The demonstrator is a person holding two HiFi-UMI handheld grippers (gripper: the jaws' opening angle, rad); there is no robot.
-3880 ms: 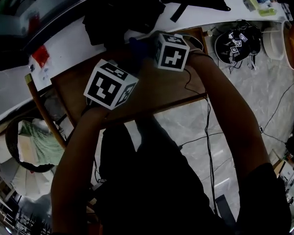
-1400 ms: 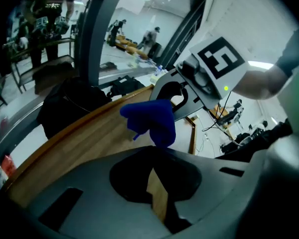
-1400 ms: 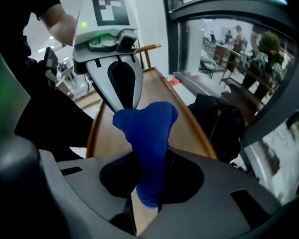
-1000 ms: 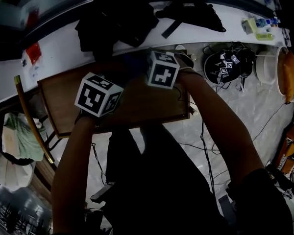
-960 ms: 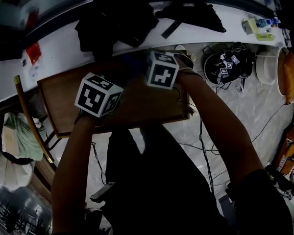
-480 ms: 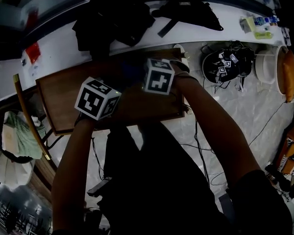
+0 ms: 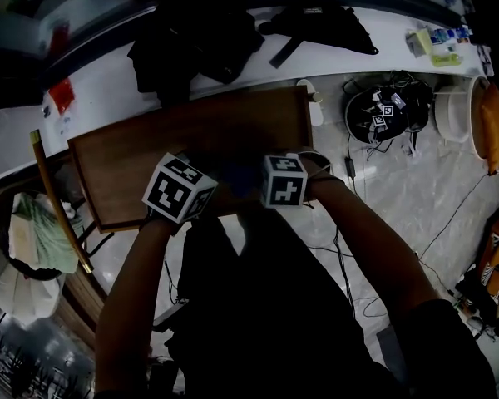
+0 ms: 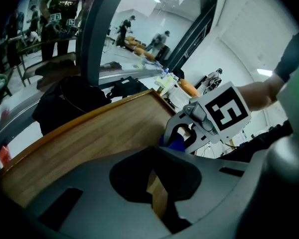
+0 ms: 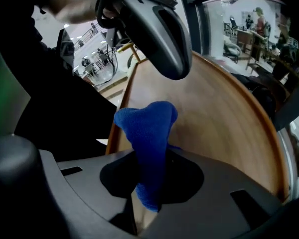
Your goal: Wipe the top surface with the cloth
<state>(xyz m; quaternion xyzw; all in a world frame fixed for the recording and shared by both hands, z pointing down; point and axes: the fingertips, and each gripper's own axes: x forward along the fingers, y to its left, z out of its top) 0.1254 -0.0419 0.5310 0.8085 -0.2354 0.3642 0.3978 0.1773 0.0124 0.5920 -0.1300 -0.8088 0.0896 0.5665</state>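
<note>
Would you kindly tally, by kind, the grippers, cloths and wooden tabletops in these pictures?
Grippers: 2 (left gripper, right gripper)
Cloths: 1 (blue cloth, pinched in the right gripper)
Tabletops: 1 (wooden tabletop)
Total: 4

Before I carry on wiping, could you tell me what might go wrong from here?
1. The blue cloth is pinched as a narrow bunch in the jaws of the right gripper; drag on the wood could pull it free.
2. The left gripper hangs close over the cloth, so the two grippers may knock together.
3. Both grippers sit near the table top's near edge; a stroke toward you might run off it.
</note>
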